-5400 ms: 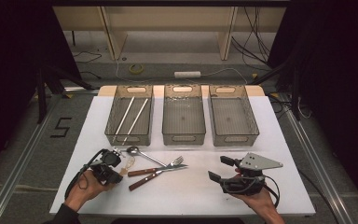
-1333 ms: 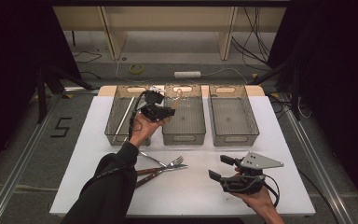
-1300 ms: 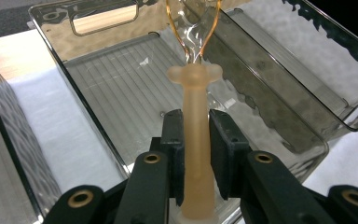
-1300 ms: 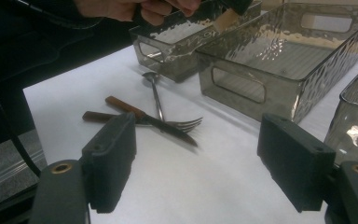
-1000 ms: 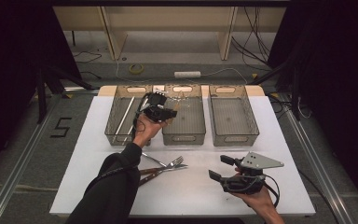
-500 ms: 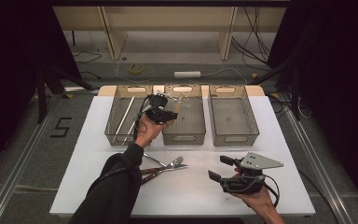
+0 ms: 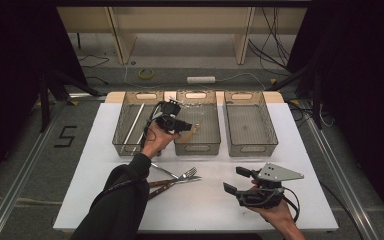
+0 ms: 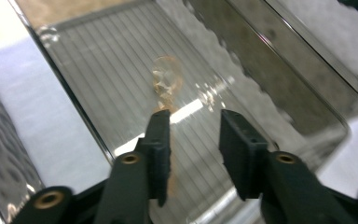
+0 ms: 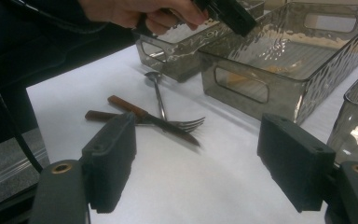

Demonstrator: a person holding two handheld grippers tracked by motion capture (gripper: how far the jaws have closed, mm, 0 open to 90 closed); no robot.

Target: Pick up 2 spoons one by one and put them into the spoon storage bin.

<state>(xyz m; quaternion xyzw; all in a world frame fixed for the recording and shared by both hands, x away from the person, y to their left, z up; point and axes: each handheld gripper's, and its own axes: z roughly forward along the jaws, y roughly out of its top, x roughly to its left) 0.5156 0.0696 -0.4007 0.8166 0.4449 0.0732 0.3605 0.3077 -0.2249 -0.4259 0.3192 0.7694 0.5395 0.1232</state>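
My left gripper point(image 7: 186, 125) point(image 8: 193, 126) hangs over the left part of the middle grey bin point(image 7: 211, 145). Its jaws have just been opening and stand apart with nothing pressed between them. Just beyond them a small tan spoon-like piece point(image 7: 195, 129) point(image 8: 166, 80) shows blurred against the ribbed bin floor. My right gripper point(image 7: 236, 180) point(image 9: 198, 140) rests open near the table's front right, empty. Ahead of it lie a fork point(image 9: 186, 125) point(image 7: 190, 174), a metal spoon point(image 9: 156, 88) and two wooden-handled knives point(image 9: 126, 106) point(image 7: 157, 186), crossed on the white table.
Three grey bins stand in a row at the back. The left bin point(image 7: 122, 145) holds two pale thin sticks point(image 7: 133, 123); nothing is in the right bin point(image 7: 250, 146). The person's left sleeve point(image 7: 122, 200) reaches across the table's front left.
Since the earliest frame the left hand has gone from the table's front to above the middle bin. In the last half second a tan piece has appeared just past its jaws.
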